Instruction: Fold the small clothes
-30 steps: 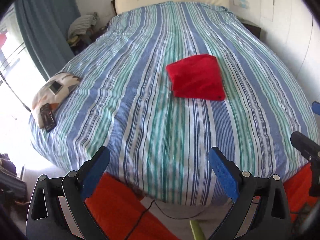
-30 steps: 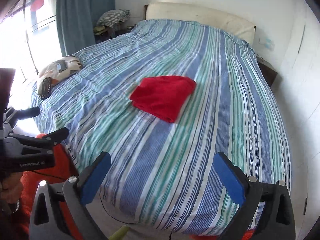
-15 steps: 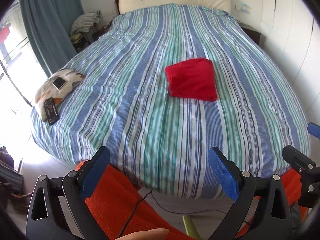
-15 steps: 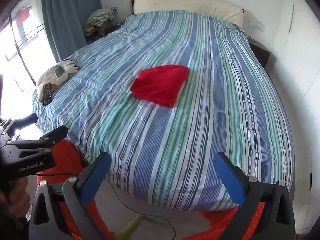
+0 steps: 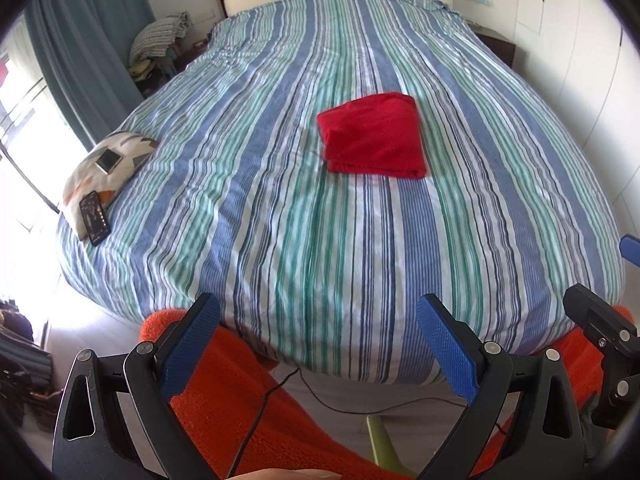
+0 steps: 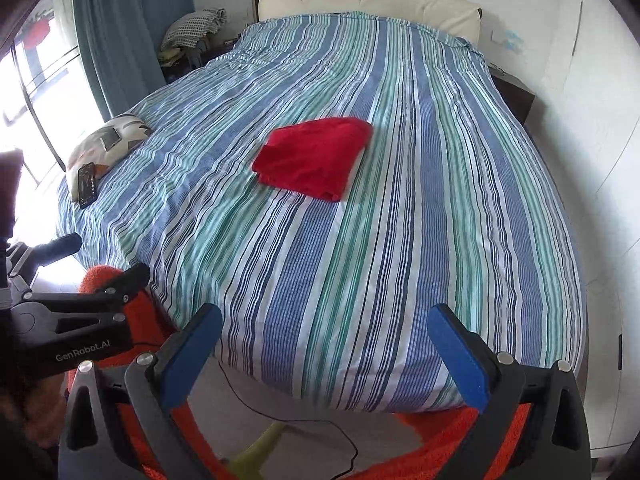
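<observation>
Red cloth (image 5: pixel 374 141) lies folded mid-bed (image 5: pixel 280 240) — soft, light, likely to slump, so pinch a folded edge or corner. Both grippers — left (image 5: pixel 318 348), right (image 6: pixel 326 354) — hang well short, fingers spread, empty.

Folded red garment (image 5: pixel 374 138) (image 6: pixel 314 158): a small, bright red cloth item lying flat on the striped bedspread (image 5: pixel 304 216) (image 6: pixel 400 240), near the middle of the bed. It is folded into a compact, roughly rectangular bundle of several layers, the stacked edges showing along its near side, the far corners softly rounded. Nothing touches or covers it.
</observation>
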{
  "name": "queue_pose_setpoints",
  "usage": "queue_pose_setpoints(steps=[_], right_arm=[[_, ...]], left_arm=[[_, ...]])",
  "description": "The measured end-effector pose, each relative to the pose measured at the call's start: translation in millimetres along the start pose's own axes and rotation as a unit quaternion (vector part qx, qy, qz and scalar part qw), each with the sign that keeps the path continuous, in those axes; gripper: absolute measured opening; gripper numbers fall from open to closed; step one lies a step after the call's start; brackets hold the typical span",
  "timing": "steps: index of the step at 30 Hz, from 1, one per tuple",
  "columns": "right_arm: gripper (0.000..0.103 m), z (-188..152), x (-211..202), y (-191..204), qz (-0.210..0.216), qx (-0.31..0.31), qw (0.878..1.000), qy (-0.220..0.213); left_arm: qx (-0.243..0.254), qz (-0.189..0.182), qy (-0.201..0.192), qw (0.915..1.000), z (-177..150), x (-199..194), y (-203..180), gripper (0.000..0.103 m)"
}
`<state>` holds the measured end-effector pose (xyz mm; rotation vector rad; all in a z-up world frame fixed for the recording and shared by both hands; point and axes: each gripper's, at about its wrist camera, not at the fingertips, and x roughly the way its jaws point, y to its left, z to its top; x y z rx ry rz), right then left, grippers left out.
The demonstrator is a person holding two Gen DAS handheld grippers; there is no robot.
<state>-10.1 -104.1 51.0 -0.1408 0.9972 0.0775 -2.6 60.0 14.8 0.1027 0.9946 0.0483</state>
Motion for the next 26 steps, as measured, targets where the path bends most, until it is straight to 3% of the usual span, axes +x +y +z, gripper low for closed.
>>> queue_pose_setpoints(steps=[26], right_arm=[[0.101, 6.0, -5.5, 2.4, -0.004, -0.003, 1.000, -0.016]], left_arm=[[0.013, 0.003, -0.011, 0.9998, 2.3, -4.6, 2.8, 0.099]])
